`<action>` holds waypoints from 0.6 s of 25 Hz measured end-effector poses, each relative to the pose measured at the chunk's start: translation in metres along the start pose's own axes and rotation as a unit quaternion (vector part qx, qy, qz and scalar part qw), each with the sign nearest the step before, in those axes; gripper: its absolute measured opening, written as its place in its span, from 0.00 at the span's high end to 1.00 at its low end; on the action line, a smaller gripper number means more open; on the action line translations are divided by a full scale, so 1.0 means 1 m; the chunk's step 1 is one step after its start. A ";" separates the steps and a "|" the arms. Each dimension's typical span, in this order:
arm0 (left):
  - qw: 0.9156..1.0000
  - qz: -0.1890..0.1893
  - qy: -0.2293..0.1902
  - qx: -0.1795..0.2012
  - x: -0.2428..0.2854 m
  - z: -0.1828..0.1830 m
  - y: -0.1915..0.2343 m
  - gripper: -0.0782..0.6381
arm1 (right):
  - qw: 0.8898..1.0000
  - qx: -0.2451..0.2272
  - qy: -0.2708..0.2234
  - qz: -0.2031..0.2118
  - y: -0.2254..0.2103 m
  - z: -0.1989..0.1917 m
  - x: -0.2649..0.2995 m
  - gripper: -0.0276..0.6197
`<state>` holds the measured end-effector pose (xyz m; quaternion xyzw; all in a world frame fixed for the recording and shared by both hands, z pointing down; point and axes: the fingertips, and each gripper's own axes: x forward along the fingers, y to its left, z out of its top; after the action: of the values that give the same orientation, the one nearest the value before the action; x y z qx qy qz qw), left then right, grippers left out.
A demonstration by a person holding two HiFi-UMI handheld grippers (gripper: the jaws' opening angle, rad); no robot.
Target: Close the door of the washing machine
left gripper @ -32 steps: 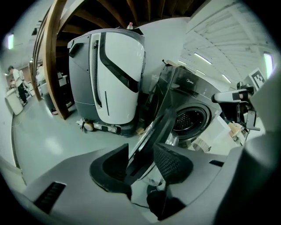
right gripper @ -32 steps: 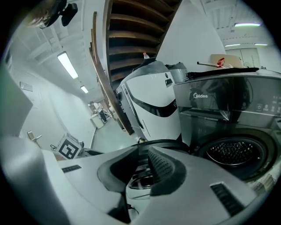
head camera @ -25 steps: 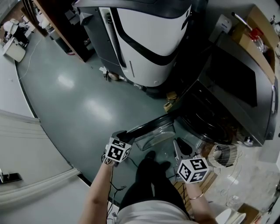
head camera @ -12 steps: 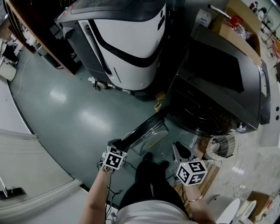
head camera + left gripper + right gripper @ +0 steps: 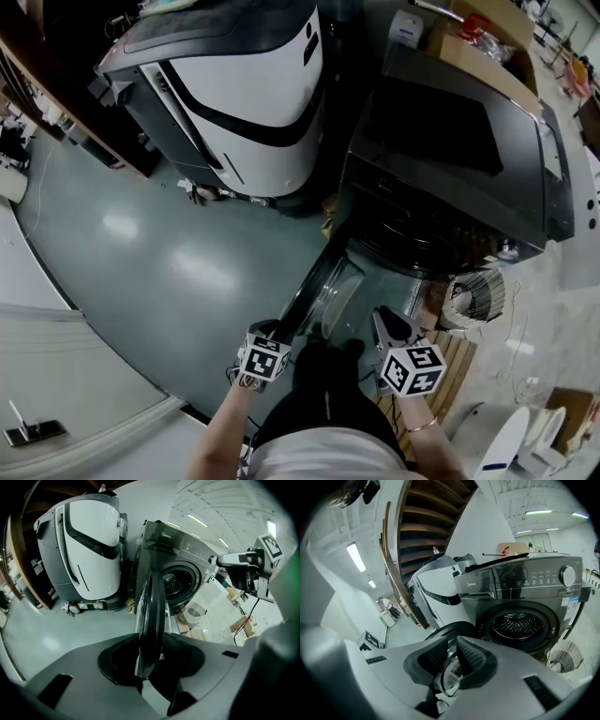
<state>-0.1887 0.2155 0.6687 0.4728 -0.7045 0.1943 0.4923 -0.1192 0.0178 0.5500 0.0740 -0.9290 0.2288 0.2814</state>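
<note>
Left tongs [image 5: 150,657] clamp the rim of the round, dark-framed glass door [image 5: 153,602], their jaws having just been closing onto it. The door stands edge-on between the pads. Right tongs [image 5: 451,662] sit narrowly apart on the door's inner side. Its clear glass bulge shows in their gap, though contact with the pads cannot be made out. The door hangs partly open, swung well out from the dark grey front-loading washing machine [image 5: 450,159], whose steel drum opening [image 5: 516,624] is uncovered.

The step in hand appears to be the swing itself: the grip is made, the door not yet home. The next move likely calls for carrying the rim in an arc about the hinge towards the opening. A firm push until the latch catches would follow, with the left tongs letting go before the rim meets the washer's front.

Room is uneven. On the door's outer side the grey-green floor [image 5: 159,253] lies bare up to the white-and-grey machine [image 5: 244,84] next to the washer. On the inner side the sweep is tighter. The right tongs stand in the door's path and probably must withdraw first. The white wire basket [image 5: 473,295] sits low just beside the washer's front, near the arc's end.
</note>
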 end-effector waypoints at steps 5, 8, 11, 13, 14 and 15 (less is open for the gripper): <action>0.999 -0.030 0.016 0.000 0.011 0.002 -0.036 0.66 | 1.000 0.010 -0.001 -0.013 -0.010 -0.007 -0.005 0.86; 0.999 -0.043 0.031 -0.004 0.019 0.005 -0.057 0.66 | 0.999 0.020 -0.005 -0.029 -0.021 -0.012 -0.011 0.86; 0.997 -0.059 0.050 0.000 0.029 0.005 -0.078 0.66 | 0.998 0.035 -0.006 -0.048 -0.035 -0.024 -0.019 0.86; 0.996 -0.069 0.064 0.002 0.035 0.005 -0.093 0.66 | 0.997 0.044 -0.004 -0.061 -0.044 -0.035 -0.028 0.86; 0.995 -0.073 0.071 0.002 0.038 0.005 -0.101 0.66 | 0.997 0.049 -0.004 -0.067 -0.049 -0.040 -0.033 0.86; 0.994 -0.077 0.076 0.002 0.040 0.006 -0.109 0.66 | 0.996 0.056 -0.004 -0.073 -0.053 -0.045 -0.038 0.86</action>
<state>-0.1010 0.1403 0.6806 0.5105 -0.6258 0.1924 0.5575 -0.0511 -0.0078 0.5825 0.1581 -0.9079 0.2586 0.2896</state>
